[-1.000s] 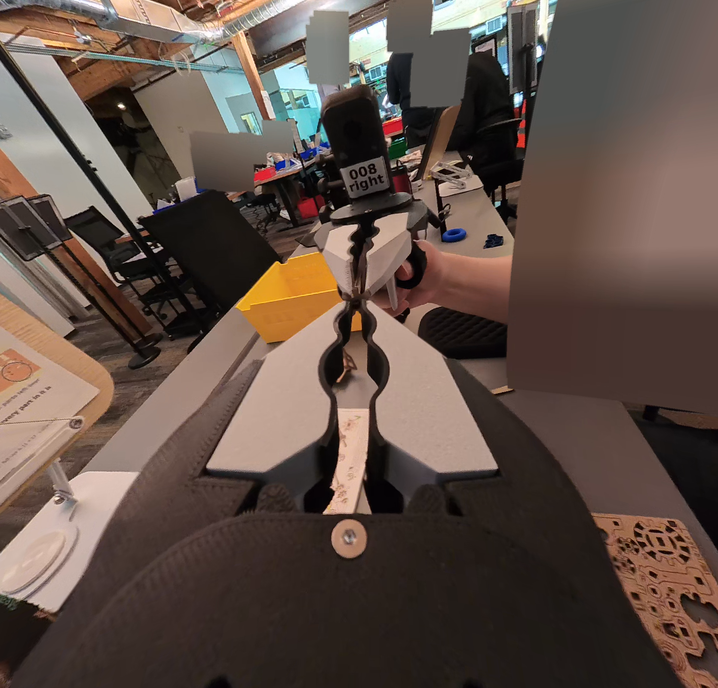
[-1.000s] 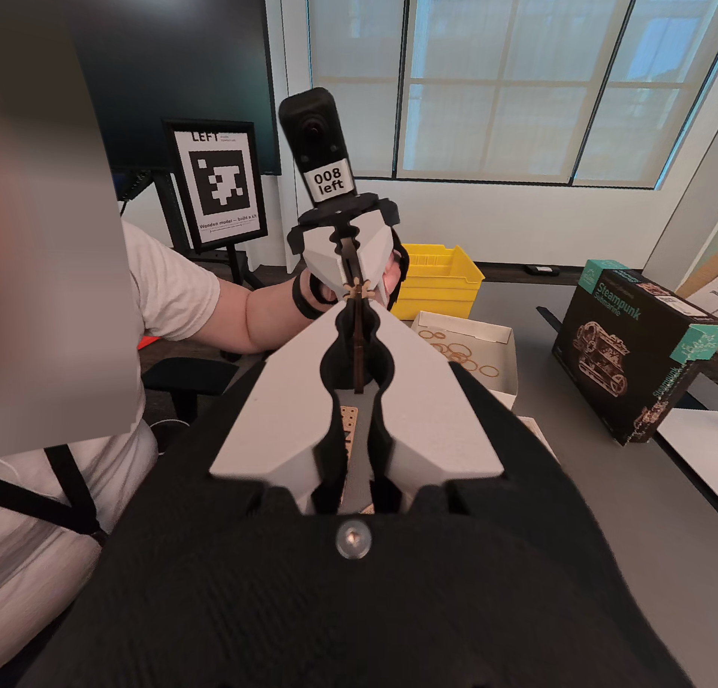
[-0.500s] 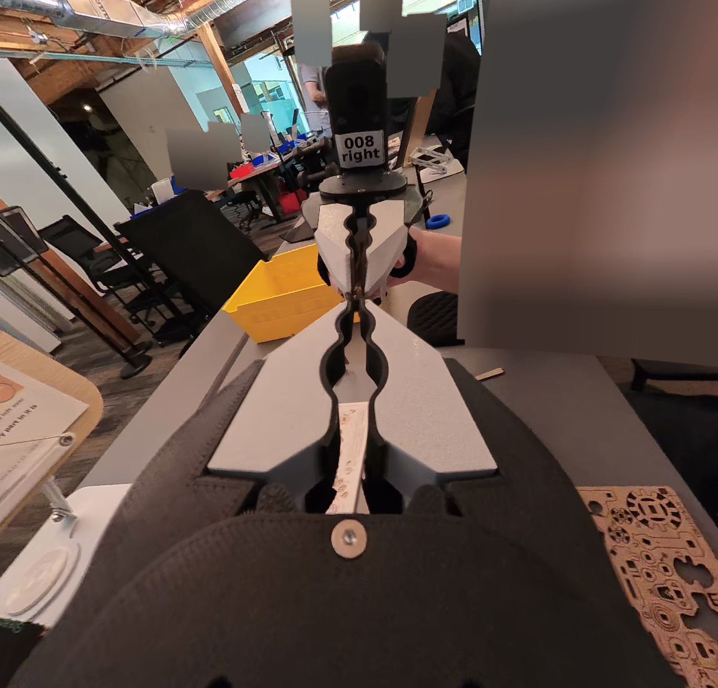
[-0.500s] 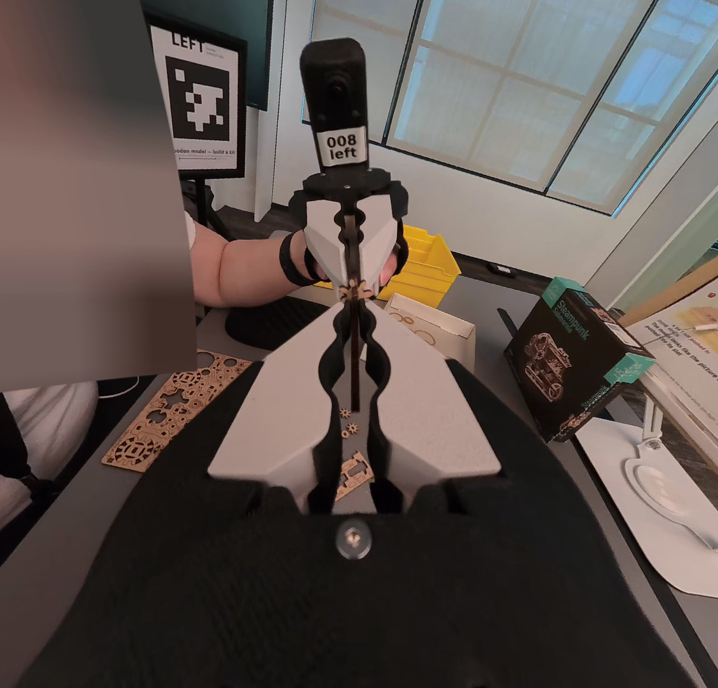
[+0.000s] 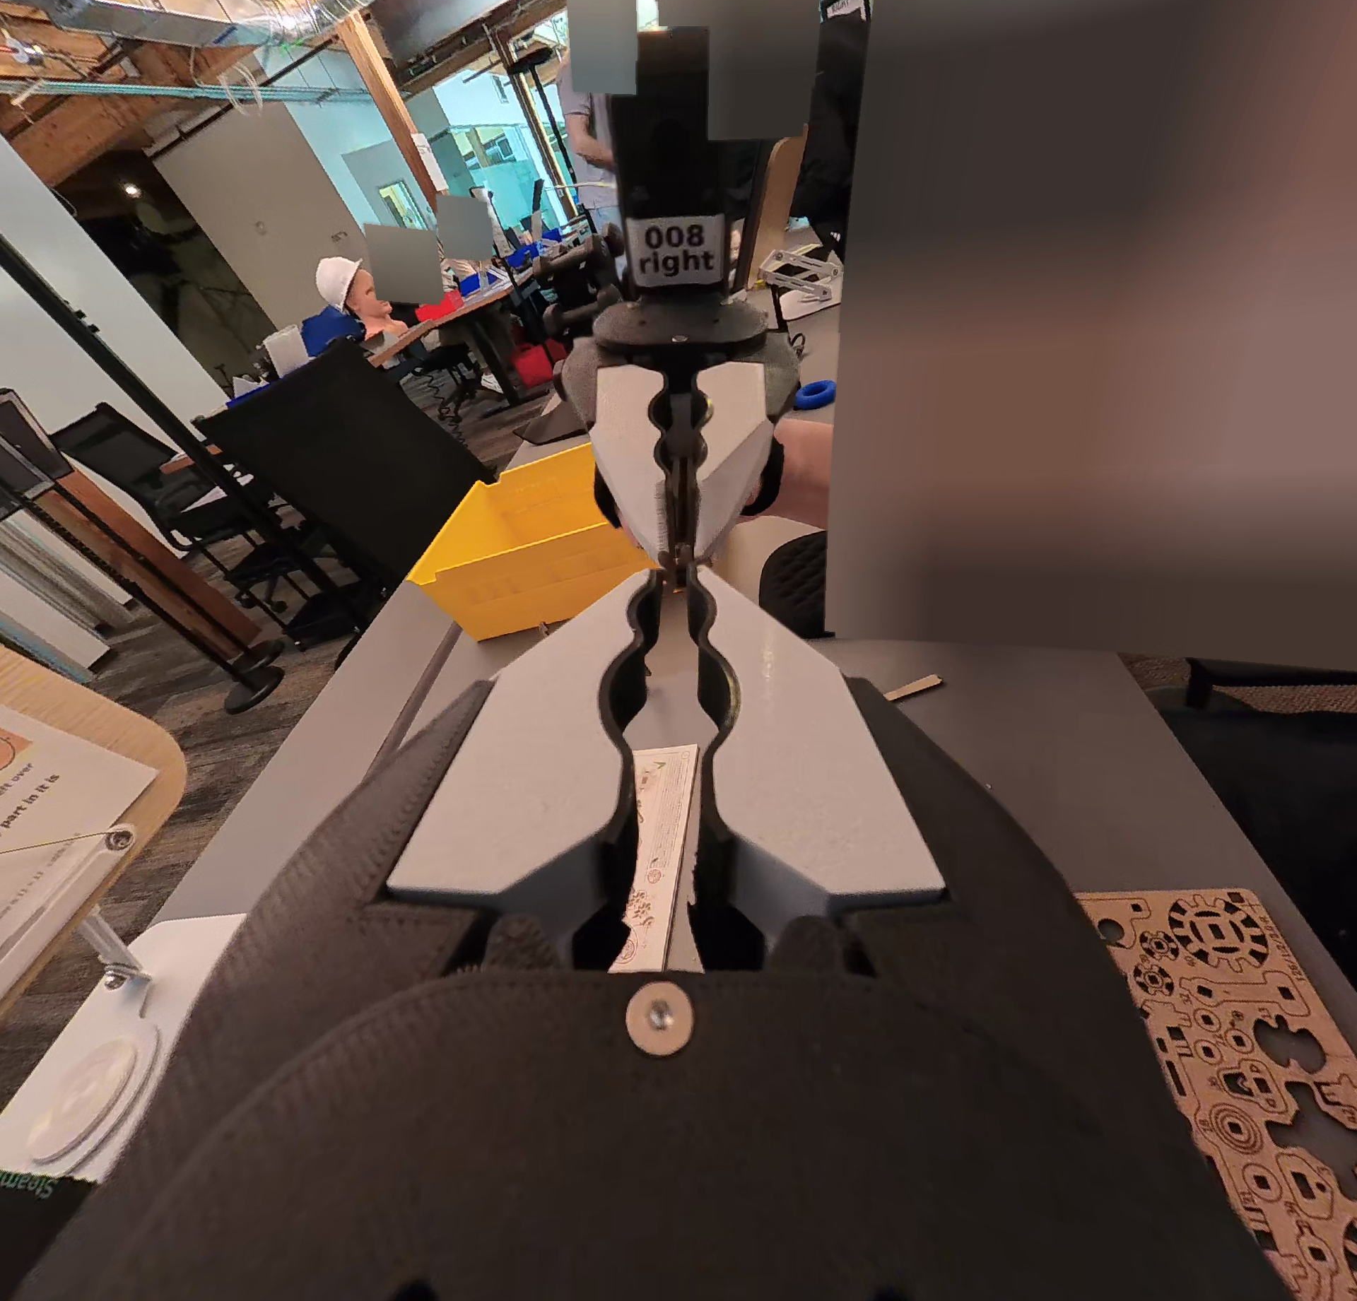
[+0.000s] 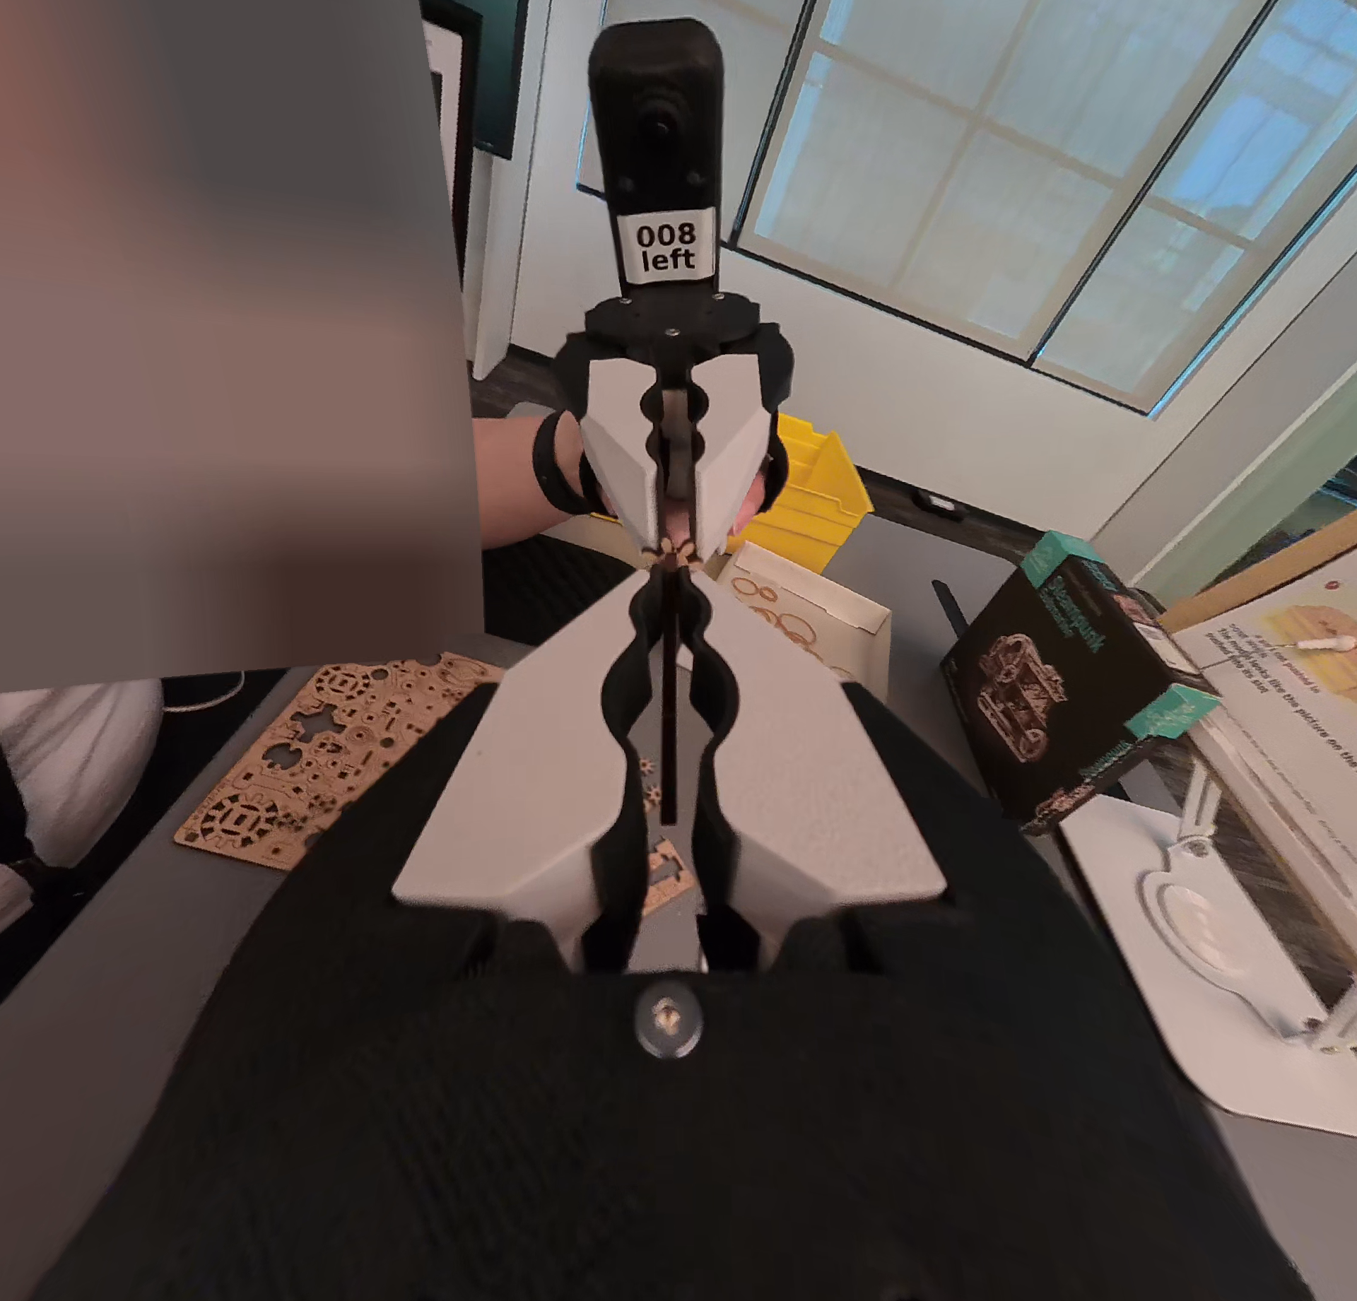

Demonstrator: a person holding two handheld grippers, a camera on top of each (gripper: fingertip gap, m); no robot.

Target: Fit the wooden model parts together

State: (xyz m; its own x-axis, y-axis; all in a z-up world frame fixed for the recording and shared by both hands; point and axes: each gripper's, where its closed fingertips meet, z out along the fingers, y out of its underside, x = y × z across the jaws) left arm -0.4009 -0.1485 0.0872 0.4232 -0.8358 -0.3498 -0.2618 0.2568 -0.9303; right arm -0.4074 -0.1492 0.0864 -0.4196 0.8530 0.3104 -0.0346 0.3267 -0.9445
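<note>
The two claws are meeting tip to tip above the grey worktop (image 6: pixel 110 987). The right claw (image 6: pixel 670 581) is pinching a thin dark wooden strip (image 6: pixel 668 715) edge-on between its fingers, while the left claw (image 6: pixel 674 542), facing it at twelve o'clock, is gripping a small pale gear (image 6: pixel 670 552) that is touching the strip's far end. A laser-cut wooden sheet (image 6: pixel 308 752) is lying at nine o'clock, a dark kit box (image 6: pixel 1065 693) at three, a yellow bin (image 5: pixel 529 561) beyond.
</note>
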